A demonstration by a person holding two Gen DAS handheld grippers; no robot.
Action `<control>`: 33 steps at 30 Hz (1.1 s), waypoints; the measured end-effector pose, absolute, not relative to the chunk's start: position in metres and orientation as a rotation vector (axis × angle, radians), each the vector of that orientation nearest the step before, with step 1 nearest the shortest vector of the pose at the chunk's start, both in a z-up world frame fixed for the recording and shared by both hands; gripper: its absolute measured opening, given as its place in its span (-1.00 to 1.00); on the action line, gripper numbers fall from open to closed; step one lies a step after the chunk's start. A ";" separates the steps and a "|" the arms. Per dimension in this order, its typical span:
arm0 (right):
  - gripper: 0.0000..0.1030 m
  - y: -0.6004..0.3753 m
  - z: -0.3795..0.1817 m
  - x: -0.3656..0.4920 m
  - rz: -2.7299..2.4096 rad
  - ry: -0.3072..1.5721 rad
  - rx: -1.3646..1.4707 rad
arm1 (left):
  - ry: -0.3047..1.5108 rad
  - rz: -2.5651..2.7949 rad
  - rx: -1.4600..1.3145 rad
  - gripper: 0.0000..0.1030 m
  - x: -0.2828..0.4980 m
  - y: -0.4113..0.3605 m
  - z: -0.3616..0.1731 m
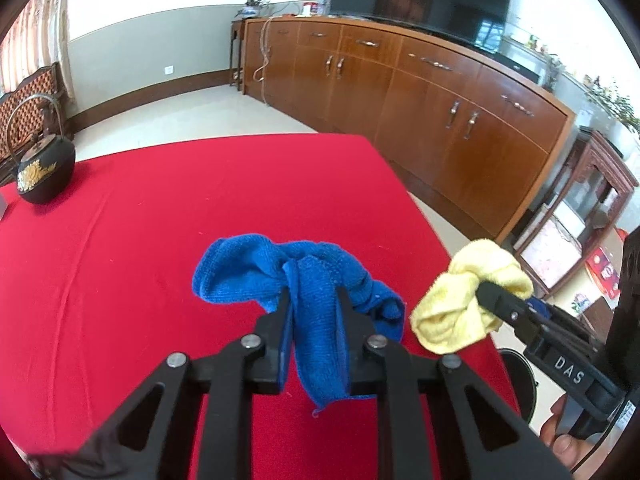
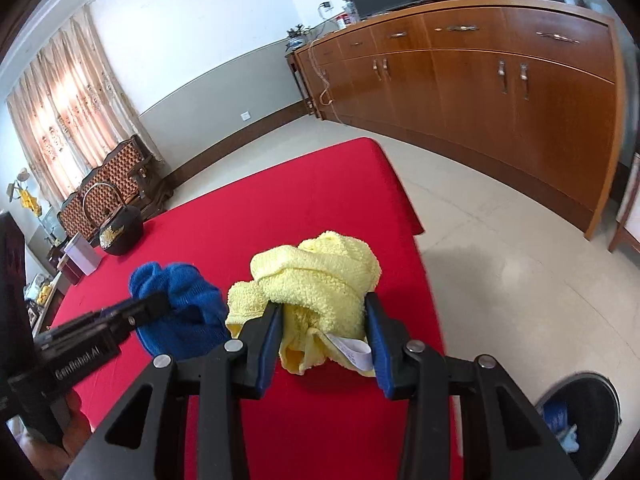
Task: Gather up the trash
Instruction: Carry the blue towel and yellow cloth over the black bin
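My left gripper (image 1: 313, 300) is shut on a crumpled blue cloth (image 1: 248, 272), which hangs lifted over the red table (image 1: 120, 260). To its right, my right gripper (image 1: 486, 294) is shut on a bunched yellow towel (image 1: 456, 312). In the right wrist view the right gripper (image 2: 322, 310) clamps the yellow towel (image 2: 320, 268) between blue pads, with a white label showing near the right pad. The left gripper (image 2: 160, 304) holds the blue cloth (image 2: 180, 312) just left of it. A dark round bin (image 2: 580, 412) stands on the floor at the lower right, with blue material inside.
A black teapot (image 1: 44, 168) with a gold pattern sits at the table's far left, and a small white box (image 2: 82, 256) stands near it. A long wooden sideboard (image 1: 400, 88) runs along the wall beyond the table. A hand (image 1: 560, 436) grips the right tool.
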State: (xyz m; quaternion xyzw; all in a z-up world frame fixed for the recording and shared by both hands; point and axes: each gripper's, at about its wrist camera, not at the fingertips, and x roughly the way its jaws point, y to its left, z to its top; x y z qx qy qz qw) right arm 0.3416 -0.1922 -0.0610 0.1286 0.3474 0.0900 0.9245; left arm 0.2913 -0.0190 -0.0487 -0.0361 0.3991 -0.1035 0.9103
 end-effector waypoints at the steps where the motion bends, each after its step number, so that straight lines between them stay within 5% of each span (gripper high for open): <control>1: -0.18 -0.197 -0.059 0.332 0.173 0.711 0.267 | 0.823 -0.223 -0.076 -0.61 0.288 -0.021 -0.047; 19: -0.18 -0.302 -0.030 0.201 -0.046 0.645 0.336 | 0.818 -0.471 -0.019 -0.61 0.232 -0.114 -0.027; 33: -0.18 -0.424 -0.065 0.125 -0.260 0.679 0.433 | 0.897 -0.652 0.083 -0.61 0.203 -0.225 -0.056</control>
